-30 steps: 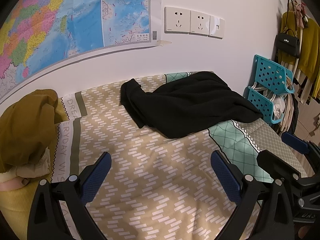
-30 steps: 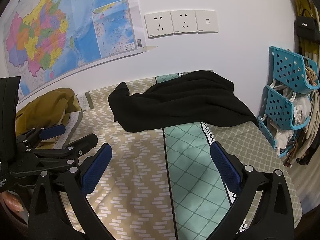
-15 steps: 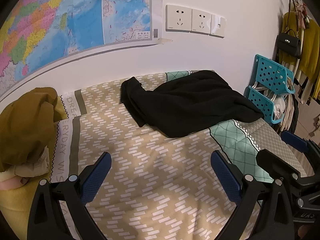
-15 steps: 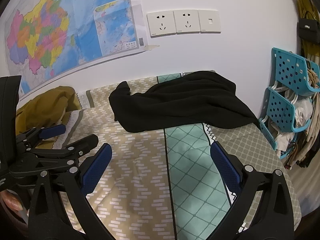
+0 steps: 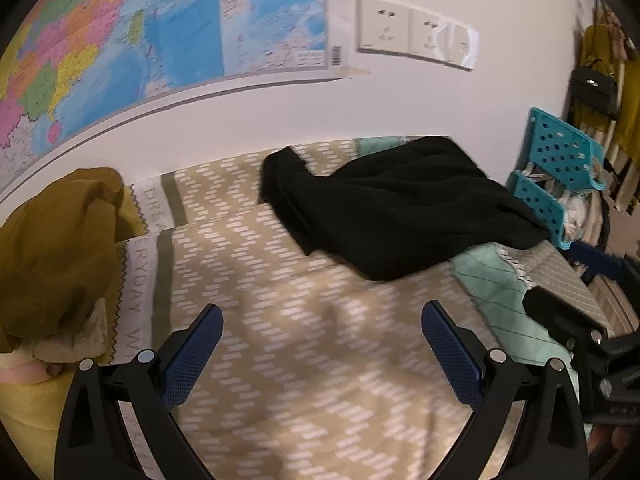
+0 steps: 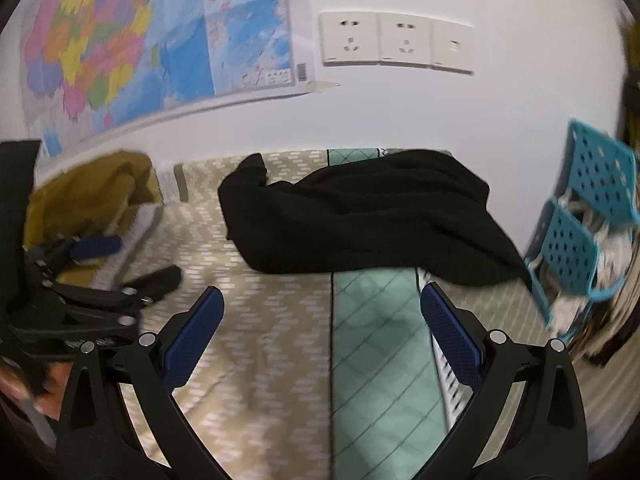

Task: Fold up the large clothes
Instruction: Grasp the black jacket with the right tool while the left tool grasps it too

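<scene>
Black fabric marks the task item: we see the garment (image 5: 400,216) lying crumpled on the bed (image 5: 304,360), in the centre-right of the left wrist view, close to the wall at the far side. In the right wrist view the garment (image 6: 368,216) sits in the middle of the frame, spanning the tan-patterned and the mint-green sections of the bedcover

We hold the left gripper (image 5: 320,344) above the tan bedcover in the lower centre of its frame. Its jaws stand wide apart with nothing between the blue pads (image 5: 192,352). The garment is well apart from it, further up the frame

We hold the right gripper (image 6: 320,328) likewise over the bedcover (image 6: 280,360), lower centre of its frame, jaws wide and gripping nothing. The garment lies just beyond its tips, not touching them

Both views show motion blur

Other items:
- Mustard cloth (image 5: 56,256) heaped at the left edge of the left wrist view
- Map (image 5: 140,40) on the wall, upper left
- Sockets (image 6: 396,42) on the wall, upper centre of the right wrist view
- Teal rack (image 5: 556,184) at the right edge, beside the bed
</scene>
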A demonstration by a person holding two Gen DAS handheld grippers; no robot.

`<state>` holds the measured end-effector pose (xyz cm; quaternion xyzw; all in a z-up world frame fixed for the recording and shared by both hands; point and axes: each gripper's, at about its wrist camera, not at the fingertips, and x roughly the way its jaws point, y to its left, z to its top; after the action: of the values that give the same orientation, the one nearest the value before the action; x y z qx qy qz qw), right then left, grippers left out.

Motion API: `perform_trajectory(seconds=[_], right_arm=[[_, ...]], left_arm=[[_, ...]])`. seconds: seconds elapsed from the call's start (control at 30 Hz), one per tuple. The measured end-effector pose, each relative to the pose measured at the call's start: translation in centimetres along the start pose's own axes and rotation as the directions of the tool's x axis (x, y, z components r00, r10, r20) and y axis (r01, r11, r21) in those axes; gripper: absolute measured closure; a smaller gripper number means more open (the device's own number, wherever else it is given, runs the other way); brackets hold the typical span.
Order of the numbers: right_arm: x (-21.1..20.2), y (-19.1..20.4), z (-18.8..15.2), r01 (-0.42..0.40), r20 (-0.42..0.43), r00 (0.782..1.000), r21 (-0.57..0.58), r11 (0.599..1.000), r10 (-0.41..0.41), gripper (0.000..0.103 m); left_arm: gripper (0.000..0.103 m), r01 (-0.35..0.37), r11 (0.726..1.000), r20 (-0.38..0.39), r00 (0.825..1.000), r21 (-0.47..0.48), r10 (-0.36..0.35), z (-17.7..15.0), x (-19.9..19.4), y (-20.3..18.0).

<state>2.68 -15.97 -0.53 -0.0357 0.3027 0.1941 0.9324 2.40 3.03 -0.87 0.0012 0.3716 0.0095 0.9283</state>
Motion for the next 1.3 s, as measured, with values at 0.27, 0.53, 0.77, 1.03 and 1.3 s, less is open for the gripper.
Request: perform_trajectory(seconds=[0.27, 0.53, 0.77, 1.03, 1.3], right_arm=[[9.3, 2.1, 2.9, -0.07, -0.19, 0.982, -0.253, 0.965, 0.021, 0.006], [15.4, 6.0, 3.3, -0.079, -0.221, 0.975, -0.415, 0.906, -0.016, 0.005], [13.9, 2.5, 7.2, -0.171, -0.197, 0.973, -0.274, 0.947, 0.118, 0.09], [15.9, 4.0, 10.1, -0.148, -0.213, 0.974, -0.347, 0.926, 0.076, 0.028], [12.8, 1.5, 13.5, -0.228, -0.168, 0.968, -0.286, 0.931, 0.185, 0.091]], left_arm=[[0.007, -0.099, 0.993, -0.029, 0.995, -0.057, 0.098, 1.3, 2.4, 4.5], [0.007, -0.153, 0.983, -0.079, 0.986, -0.098, 0.146, 1.8, 4.3, 7.2], [0.007, -0.18, 0.98, -0.09, 0.981, -0.089, 0.172, 2.1, 5.3, 8.3], [0.007, -0.195, 0.978, -0.103, 0.977, -0.073, 0.187, 2.7, 6.7, 8.6], [0.007, -0.132, 0.991, -0.096, 0.987, -0.027, 0.129, 3.5, 8.2, 8.9]])
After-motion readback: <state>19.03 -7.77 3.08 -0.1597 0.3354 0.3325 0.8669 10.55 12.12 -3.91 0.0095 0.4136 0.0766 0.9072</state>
